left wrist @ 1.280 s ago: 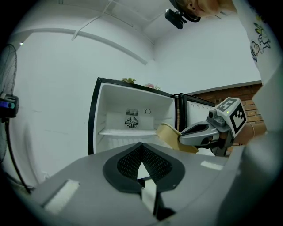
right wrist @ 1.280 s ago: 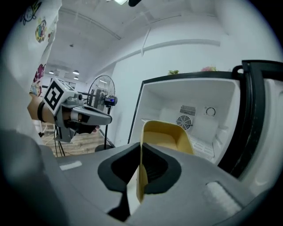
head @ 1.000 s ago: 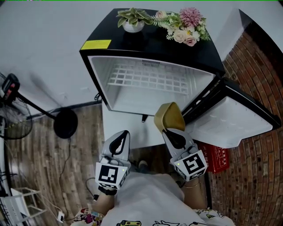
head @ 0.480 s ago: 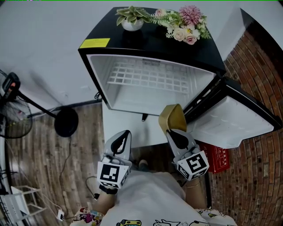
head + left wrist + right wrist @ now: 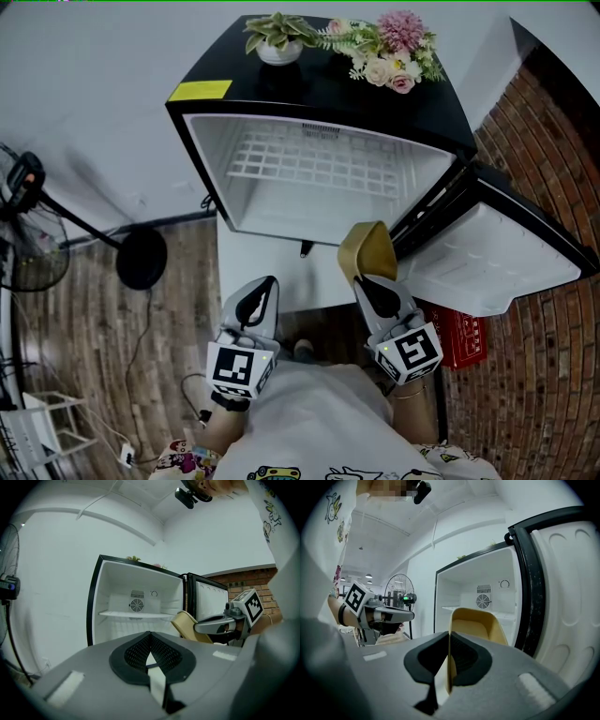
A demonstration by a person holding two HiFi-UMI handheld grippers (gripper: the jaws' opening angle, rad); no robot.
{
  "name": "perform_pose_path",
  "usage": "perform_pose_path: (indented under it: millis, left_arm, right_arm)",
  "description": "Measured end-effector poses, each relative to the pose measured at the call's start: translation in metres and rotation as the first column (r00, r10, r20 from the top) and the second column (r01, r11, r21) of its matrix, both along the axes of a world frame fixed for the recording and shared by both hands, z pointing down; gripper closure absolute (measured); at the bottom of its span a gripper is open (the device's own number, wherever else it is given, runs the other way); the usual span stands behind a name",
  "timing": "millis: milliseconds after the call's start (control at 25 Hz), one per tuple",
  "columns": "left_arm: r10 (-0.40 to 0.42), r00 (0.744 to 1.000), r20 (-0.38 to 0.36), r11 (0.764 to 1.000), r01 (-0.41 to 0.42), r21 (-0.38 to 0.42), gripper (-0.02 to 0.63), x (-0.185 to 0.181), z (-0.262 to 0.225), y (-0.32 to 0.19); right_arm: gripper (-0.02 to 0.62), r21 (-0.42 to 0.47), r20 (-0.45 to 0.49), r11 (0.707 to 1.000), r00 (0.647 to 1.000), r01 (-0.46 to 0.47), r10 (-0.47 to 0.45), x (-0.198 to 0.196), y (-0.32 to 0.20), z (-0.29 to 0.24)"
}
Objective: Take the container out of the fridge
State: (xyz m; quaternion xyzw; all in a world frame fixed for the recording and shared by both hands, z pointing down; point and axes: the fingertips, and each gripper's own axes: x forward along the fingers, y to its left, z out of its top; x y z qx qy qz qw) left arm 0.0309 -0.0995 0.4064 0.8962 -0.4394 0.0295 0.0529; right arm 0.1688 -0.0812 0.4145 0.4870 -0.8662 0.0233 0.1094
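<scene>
Our right claw (image 5: 365,280) is clamped on the mustard-yellow plastic container (image 5: 367,249). Its two dark pads press on one thin side wall, so only that wall's thickness keeps them apart. The container juts out ahead of the claw's tips and a little to their right. It is held tilted in the air, outside the cabinet and just in front of its opening.

Our left claw (image 5: 267,283) is fully closed, pad against pad, with nothing between them. It sits to the left of the right claw, apart from it and at about the same height. Both point toward the small black fridge with a white lining (image 5: 314,94), and each carries its square-marked cube (image 5: 236,368) at the rear.

Ahead of both claws, the fridge stands open, with a white wire shelf (image 5: 319,164) across its inside. The left gripper view shows a round fan vent (image 5: 137,605) on the back wall beyond the closed tips. The fridge's white-lined door (image 5: 487,258) is swung wide to the right of the right claw, near the container's far edge.

Beyond the claws, on the fridge's top, stand a green plant in a white pot (image 5: 279,42) and a bunch of pink and cream flowers (image 5: 394,52). A yellow sticker (image 5: 203,93) lies at the top's left front corner.

A red crate (image 5: 459,333) sits on the floor to the right of the right claw, below the door. Well to the left of the left claw, the black round base of a stand (image 5: 141,260) rests on the wood-pattern floor.
</scene>
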Motion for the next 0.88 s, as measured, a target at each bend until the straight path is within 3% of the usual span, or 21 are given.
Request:
perform_pose_path:
  millis: [880]
  left_arm:
    - [-0.019,1.000,0.005,1.000,0.019,0.002,0.609,0.0022,0.0009,-0.0006]
  right_arm:
    - [0.581,0.001,0.031,1.000,0.999,-0.012,0.011,0.0082,-0.0013,-0.0011]
